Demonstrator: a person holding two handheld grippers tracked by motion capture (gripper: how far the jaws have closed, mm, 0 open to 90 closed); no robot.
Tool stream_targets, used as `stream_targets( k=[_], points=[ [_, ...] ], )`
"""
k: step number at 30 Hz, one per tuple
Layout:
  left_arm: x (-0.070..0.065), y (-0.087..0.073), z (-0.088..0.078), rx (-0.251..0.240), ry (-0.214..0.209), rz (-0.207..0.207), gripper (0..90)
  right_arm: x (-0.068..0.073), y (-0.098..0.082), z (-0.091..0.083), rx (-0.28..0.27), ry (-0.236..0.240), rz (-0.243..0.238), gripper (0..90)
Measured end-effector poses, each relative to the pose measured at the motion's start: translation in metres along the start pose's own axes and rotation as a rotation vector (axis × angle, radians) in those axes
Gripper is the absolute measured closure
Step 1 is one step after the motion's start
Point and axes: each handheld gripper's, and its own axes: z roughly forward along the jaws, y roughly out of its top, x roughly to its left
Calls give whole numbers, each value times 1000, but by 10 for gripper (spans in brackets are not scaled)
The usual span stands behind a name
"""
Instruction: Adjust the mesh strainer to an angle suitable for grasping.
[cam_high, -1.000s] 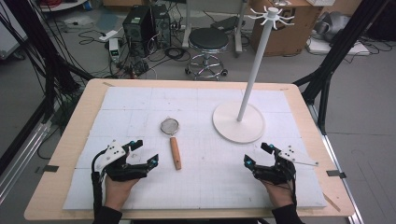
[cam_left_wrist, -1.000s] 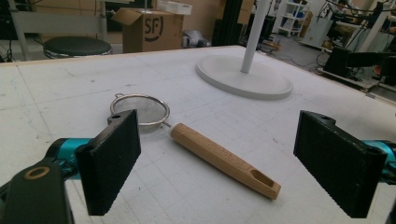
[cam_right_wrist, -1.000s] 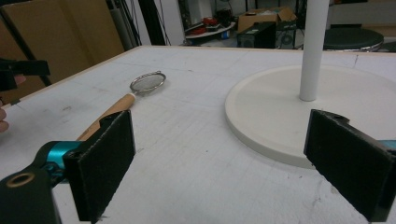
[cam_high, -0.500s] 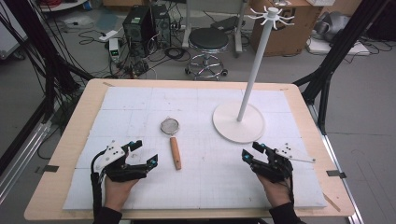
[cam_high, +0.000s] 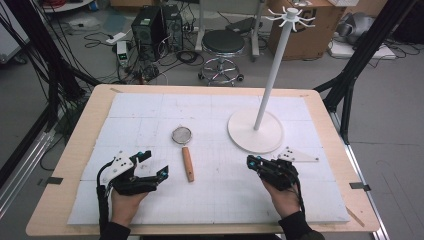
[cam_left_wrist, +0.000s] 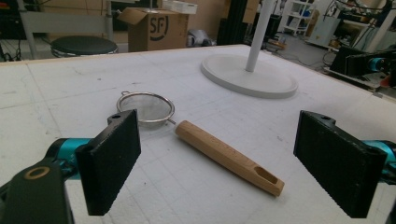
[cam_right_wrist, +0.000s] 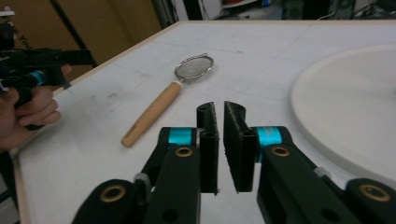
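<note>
A small metal strainer with a wooden handle (cam_high: 187, 164) lies on the white mat, mesh end away from me. My left gripper (cam_high: 154, 164) rests just left of the handle, jaws wide open and empty. In the left gripper view the handle (cam_left_wrist: 229, 156) and mesh (cam_left_wrist: 145, 106) lie ahead, between the open jaws of the left gripper (cam_left_wrist: 219, 122). My right gripper (cam_high: 251, 161) sits on the mat right of the strainer, pointing left, jaws shut on nothing. The right gripper view shows the right gripper (cam_right_wrist: 219, 109) aimed toward the strainer (cam_right_wrist: 152, 113).
A white hook stand with a round base (cam_high: 255, 131) and tall pole (cam_high: 270, 75) rises at the back right of the mat. Its base (cam_right_wrist: 350, 102) lies close beside my right gripper. The wooden table edge (cam_high: 75, 150) frames the mat.
My right gripper has shifted left toward the middle of the mat and its jaws have come together. The left gripper and the strainer have stayed put.
</note>
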Motion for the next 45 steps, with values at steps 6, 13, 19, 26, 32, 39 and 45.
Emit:
stream_targets(
  k=[6, 13, 19, 26, 32, 39, 45],
  points=[
    [1, 0, -1, -3, -1, -4, 153, 16, 12, 24, 25, 69, 16, 894],
    [1, 0, -2, -3, 8, 0, 154, 20, 15, 46, 24, 160, 96, 895],
    [2, 0, -2, -5, 10, -4, 154, 31, 18, 65, 65, 166, 82, 895],
    [2, 0, -3, -9, 13, -5, 155, 65, 27, 102, 134, 199, 17, 895],
    [3, 0, -5, -13, 14, -10, 155, 85, 19, 135, 206, 218, 6, 896],
    [4, 0, -5, -14, 13, -15, 155, 96, 8, 159, 277, 238, 42, 896],
    [3, -1, -4, -10, 8, -14, 158, 101, -5, 174, 367, 205, 34, 896]
  ],
)
